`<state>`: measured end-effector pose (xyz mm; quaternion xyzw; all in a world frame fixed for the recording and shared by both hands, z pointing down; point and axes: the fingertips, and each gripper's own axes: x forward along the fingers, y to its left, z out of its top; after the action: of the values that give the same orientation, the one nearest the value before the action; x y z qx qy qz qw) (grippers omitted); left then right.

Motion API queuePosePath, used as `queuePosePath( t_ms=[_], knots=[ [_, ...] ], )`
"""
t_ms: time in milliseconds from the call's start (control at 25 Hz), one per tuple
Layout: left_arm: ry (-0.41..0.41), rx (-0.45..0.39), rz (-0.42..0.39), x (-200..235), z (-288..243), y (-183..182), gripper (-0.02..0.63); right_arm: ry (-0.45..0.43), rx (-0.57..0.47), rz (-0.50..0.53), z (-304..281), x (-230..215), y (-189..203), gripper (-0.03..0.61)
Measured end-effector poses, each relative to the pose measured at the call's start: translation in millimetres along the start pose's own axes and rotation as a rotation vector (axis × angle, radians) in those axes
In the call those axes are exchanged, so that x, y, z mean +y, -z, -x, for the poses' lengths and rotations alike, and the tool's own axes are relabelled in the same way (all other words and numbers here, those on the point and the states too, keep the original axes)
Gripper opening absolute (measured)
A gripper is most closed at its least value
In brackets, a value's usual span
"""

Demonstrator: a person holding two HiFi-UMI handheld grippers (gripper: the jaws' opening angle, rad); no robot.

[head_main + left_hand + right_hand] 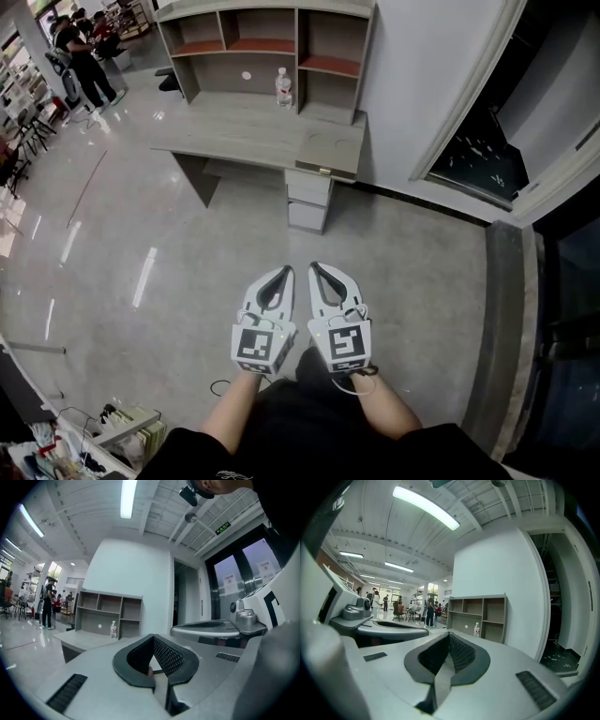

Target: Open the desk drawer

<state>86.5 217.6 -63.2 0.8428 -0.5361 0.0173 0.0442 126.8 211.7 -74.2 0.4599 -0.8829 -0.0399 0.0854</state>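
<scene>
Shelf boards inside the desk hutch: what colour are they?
The shelf boards are reddish-orange; the head view shows them best.

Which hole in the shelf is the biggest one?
The long bottom cubby: it stretches under both small top cubbies and has a white dot on its back wall.

Open floor [187,281] fronts drawers [308,200]: free approach. Bench [234,136] top caps drawers; open knee space [251,186] at their left, wall [422,84] just beside at right. Bottle [284,87] stands on bench top.
</scene>
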Motion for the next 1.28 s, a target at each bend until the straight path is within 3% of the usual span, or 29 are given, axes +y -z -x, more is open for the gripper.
queuePosePath(
  t_ms=[400,720,1280],
  knots=[
    [-0.026,0.074,0.001,5,-80,5,0.005,-0.023,0.024,-0.065,-45,-70,19,0.006],
    [-0.013,0.134,-0.012,11,-113,23,0.005,-0.023,0.045,-0.124,-70,-95,42,0.006],
    [0.066,0.142,0.041,74,-142,37,0.006,0.007,0.131,-0.096,-141,-72,58,0.006]
  ],
)
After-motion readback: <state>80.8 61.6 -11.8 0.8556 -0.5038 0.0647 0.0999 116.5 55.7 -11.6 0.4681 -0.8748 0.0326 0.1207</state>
